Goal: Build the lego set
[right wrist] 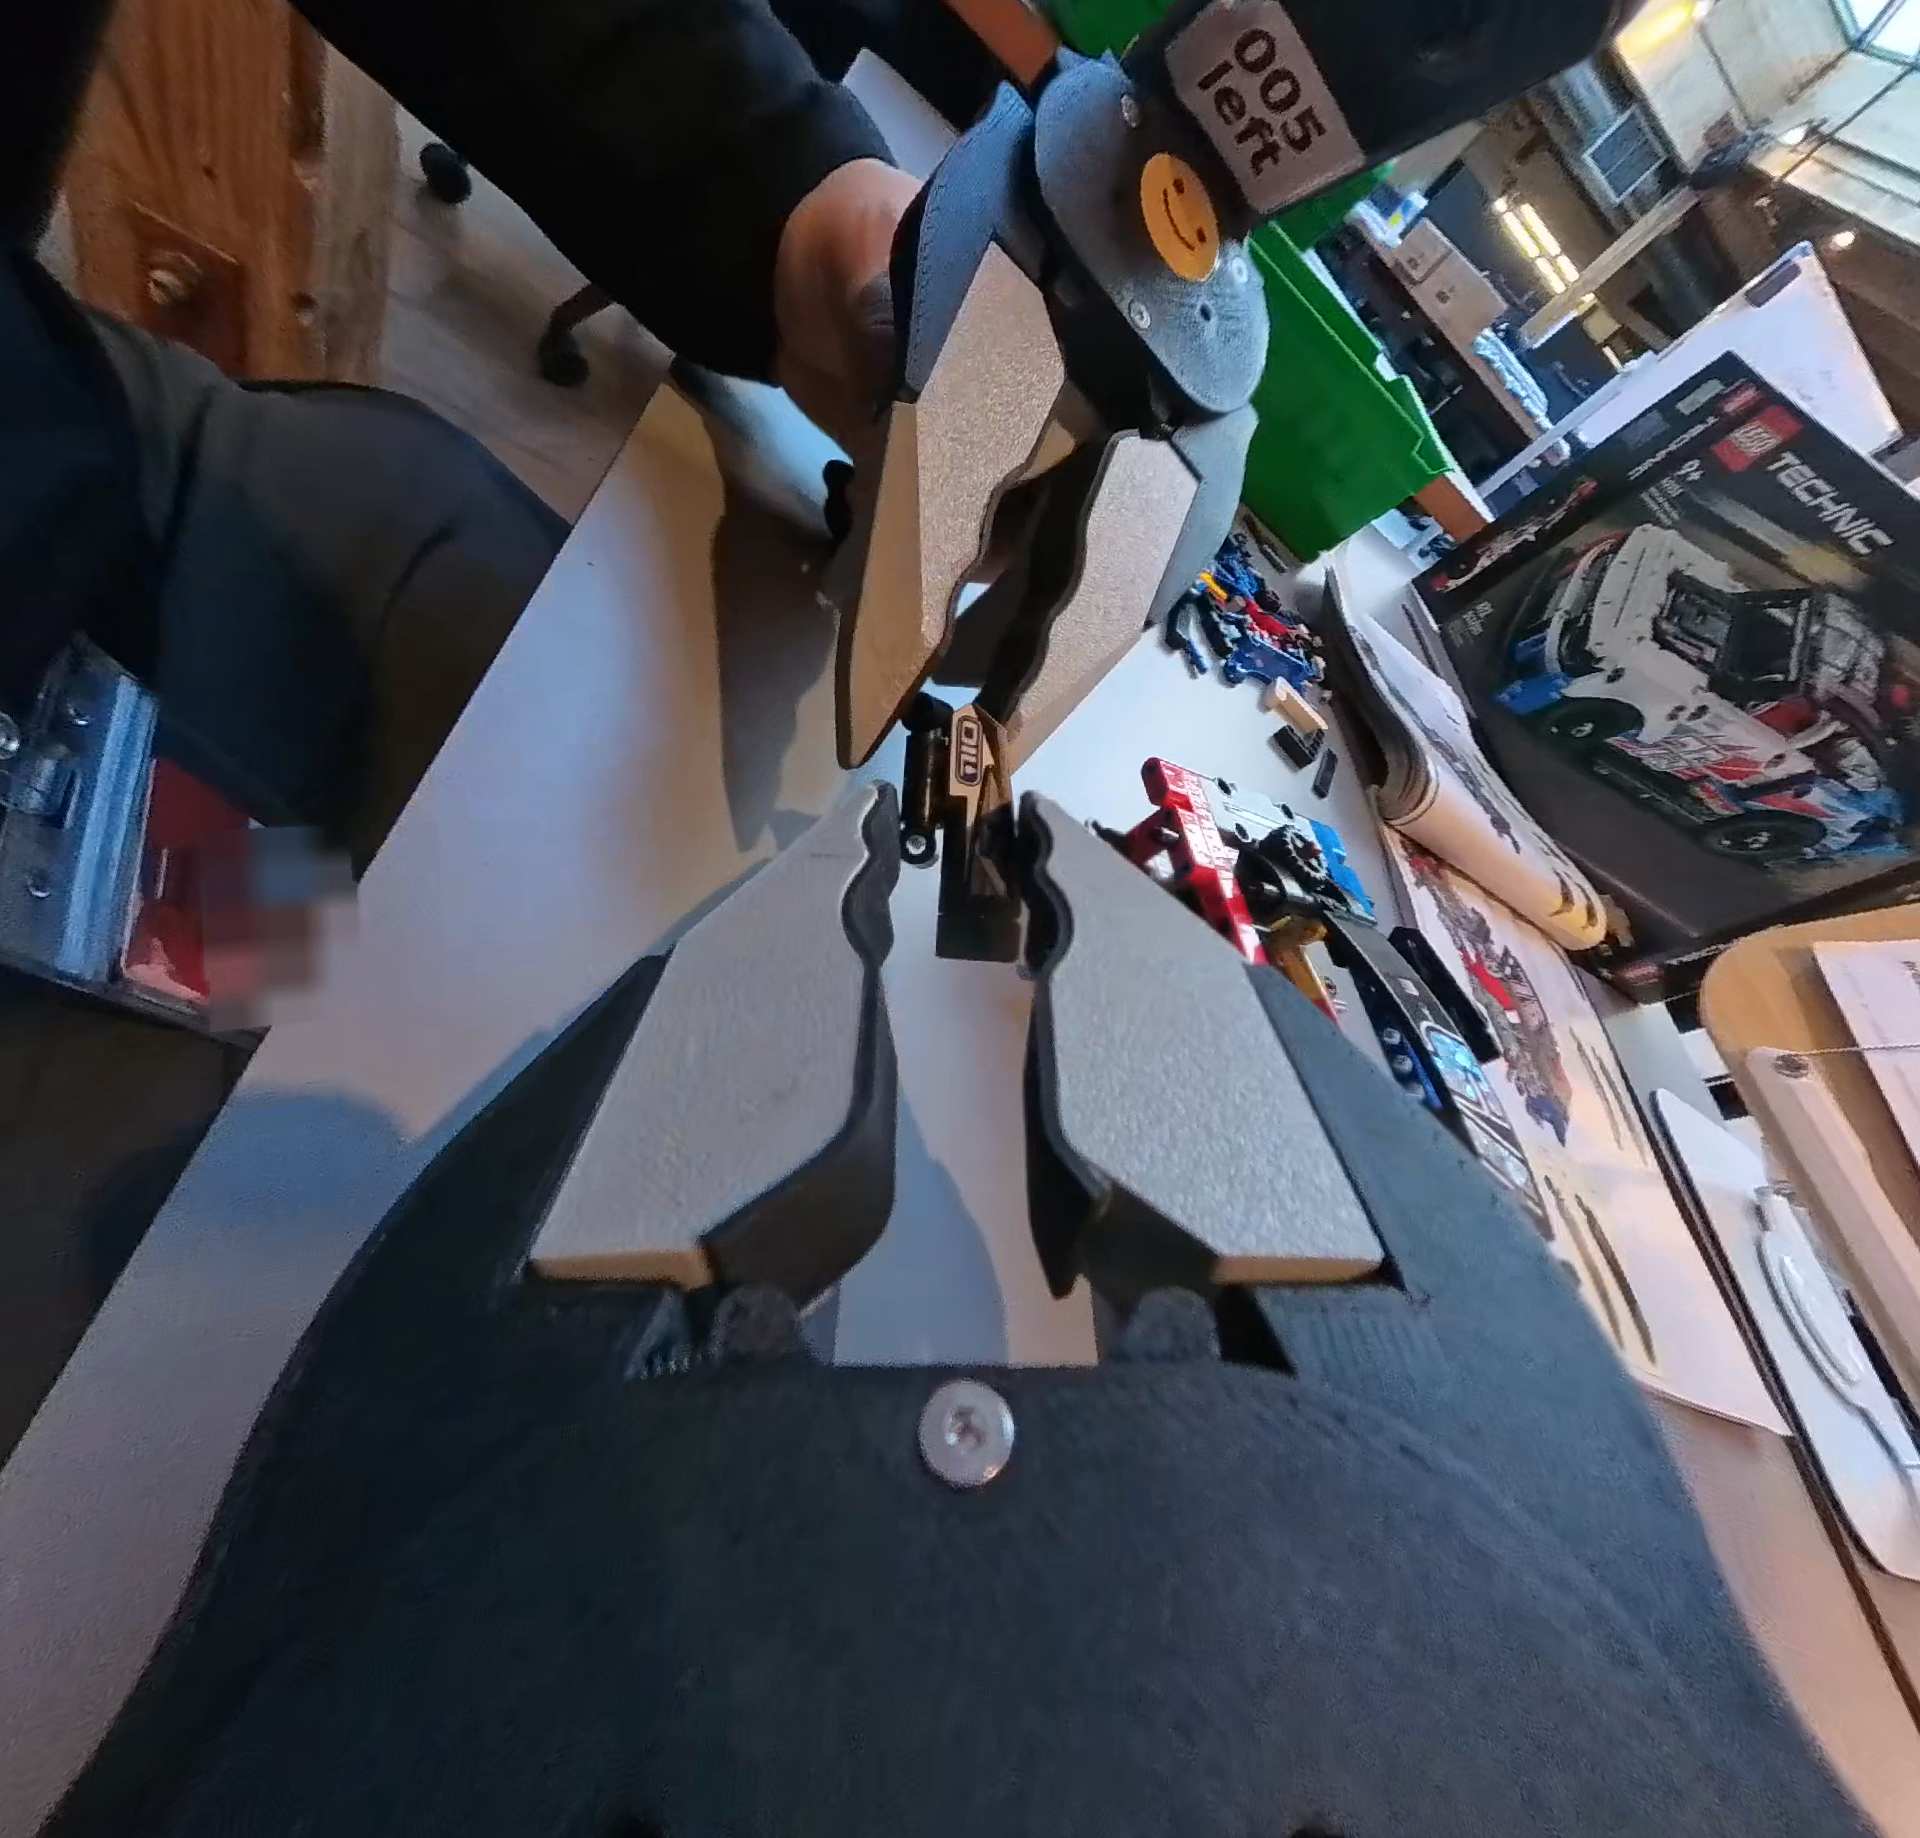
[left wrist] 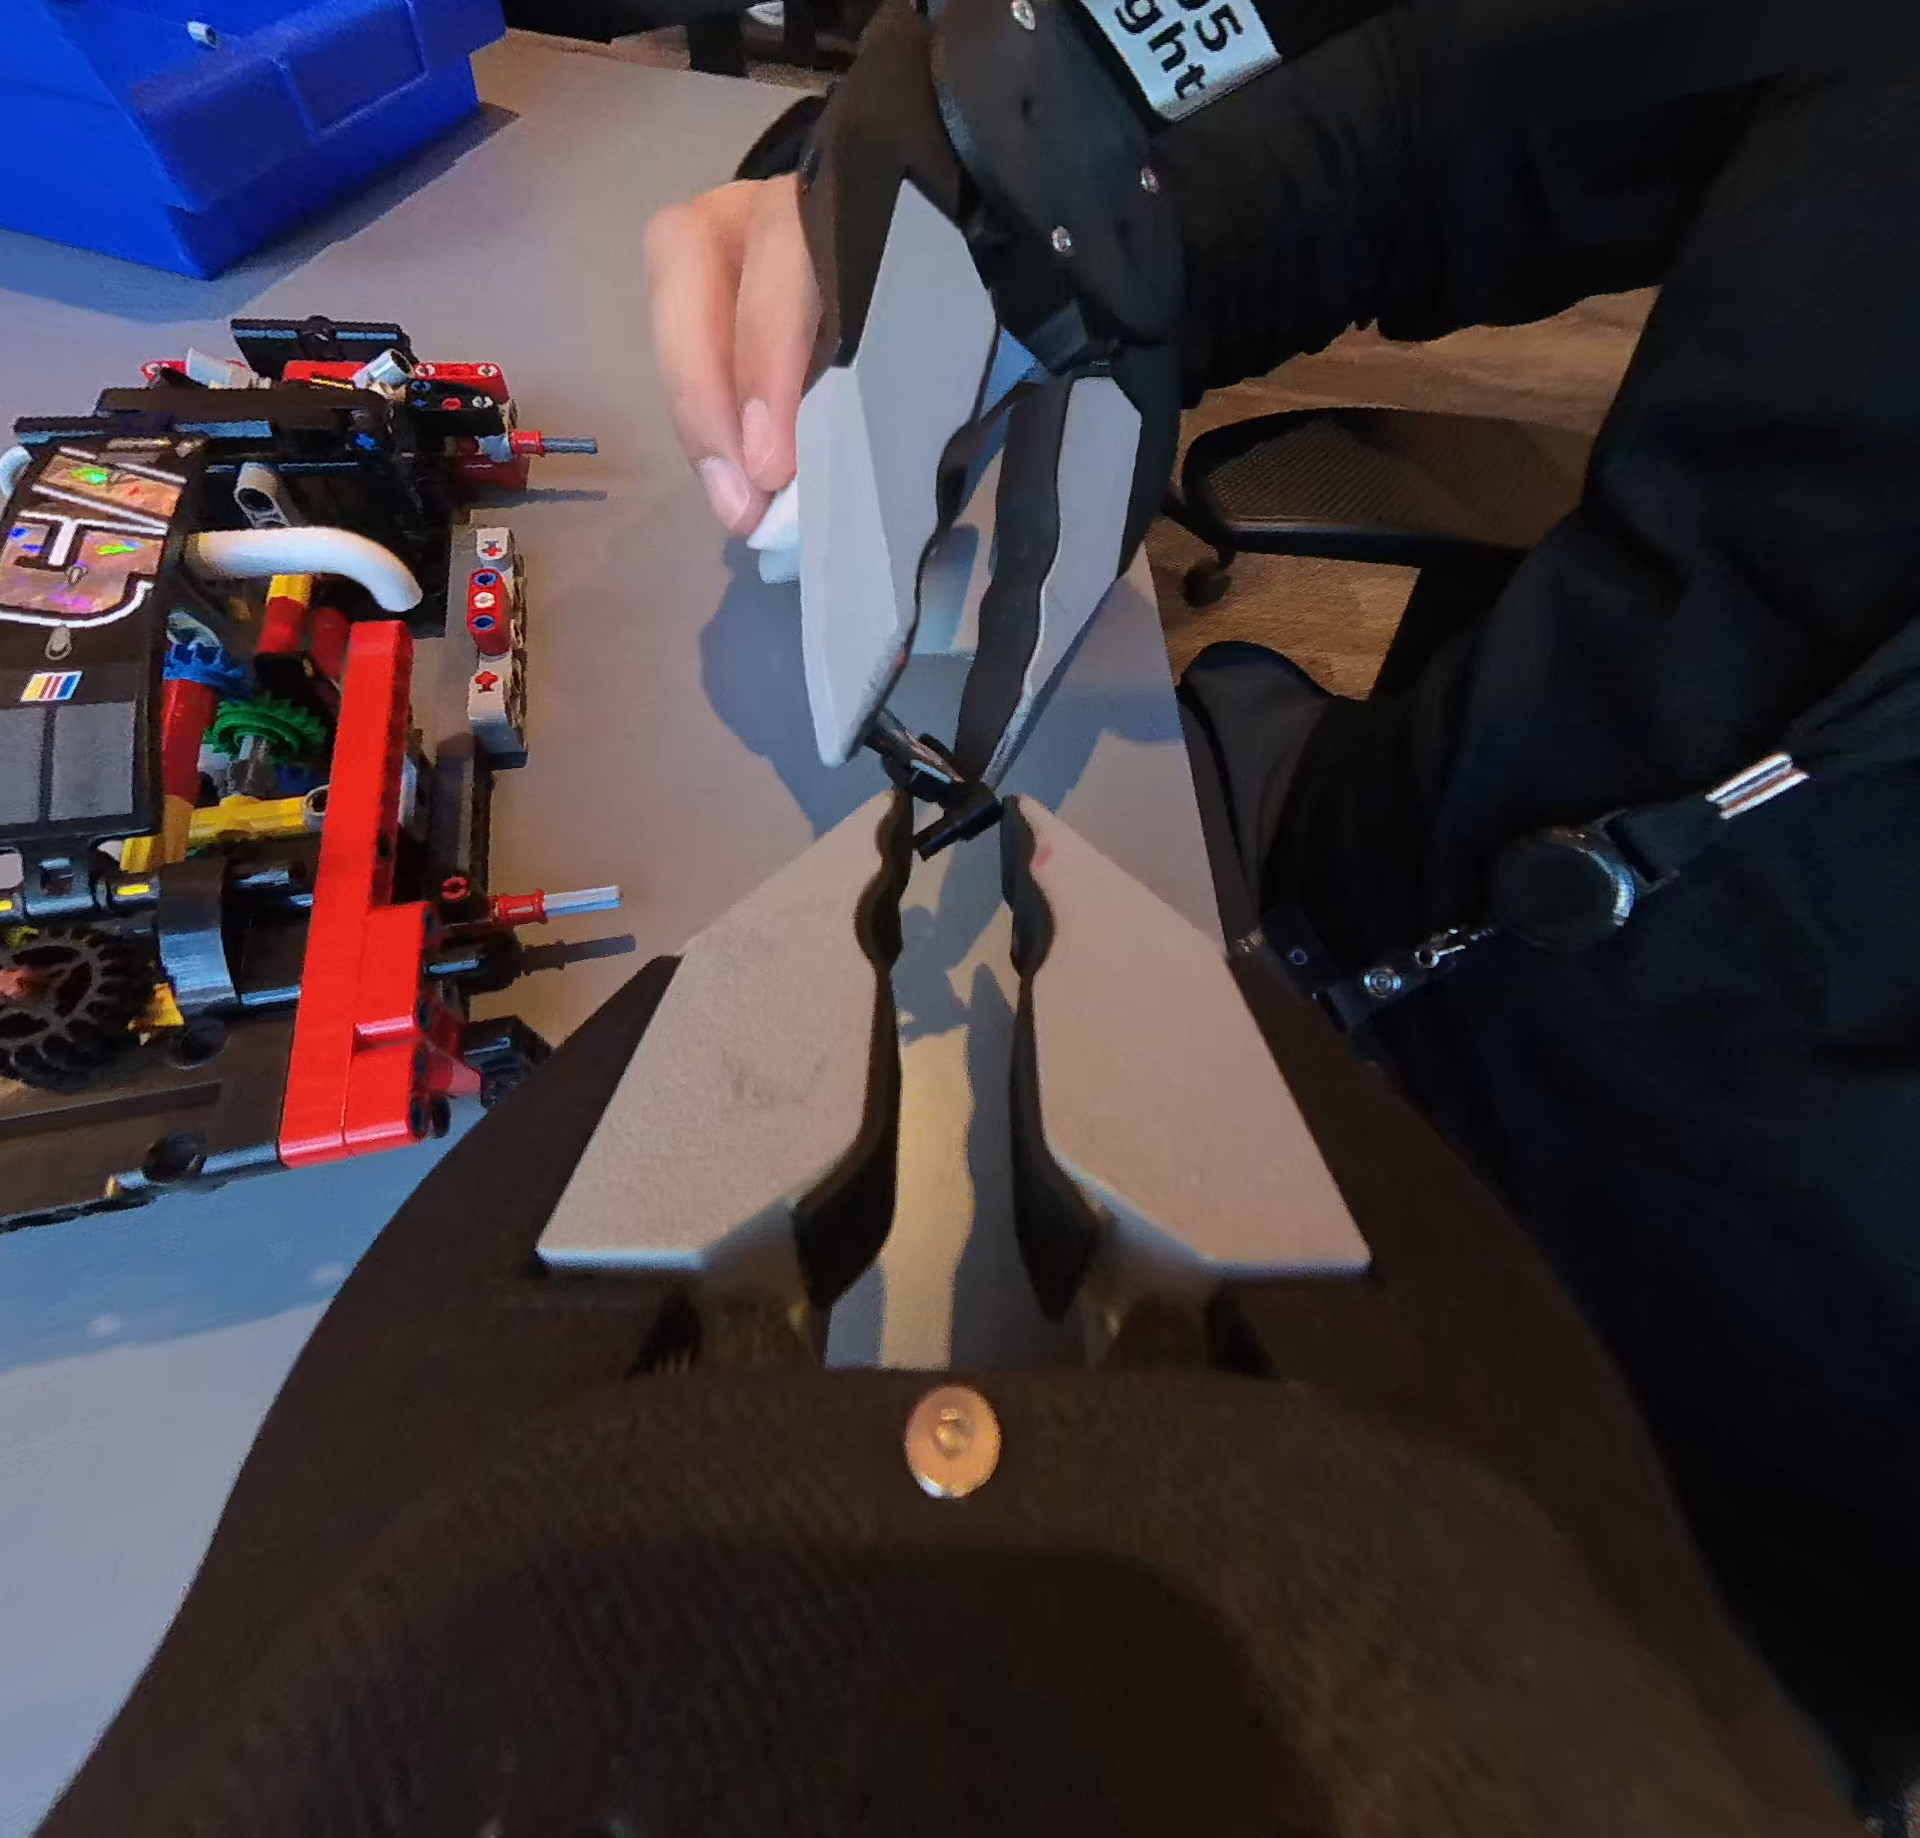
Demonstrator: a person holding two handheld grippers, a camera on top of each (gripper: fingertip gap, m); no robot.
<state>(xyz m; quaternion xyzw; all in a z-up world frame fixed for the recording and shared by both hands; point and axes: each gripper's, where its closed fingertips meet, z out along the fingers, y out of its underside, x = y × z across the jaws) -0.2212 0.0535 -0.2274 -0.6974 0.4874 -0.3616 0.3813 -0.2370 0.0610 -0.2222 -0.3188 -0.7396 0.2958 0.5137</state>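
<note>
A small black lego piece (right wrist: pixel 961 832) hangs upright above the table, the part-built red-and-black car (left wrist: pixel 260 749) lying apart

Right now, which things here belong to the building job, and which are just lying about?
In use: small black lego piece between left gripper and right gripper; part-built red-and-black lego car.
Lying about: blue plastic bin; green plastic bin; printed set box.
</note>
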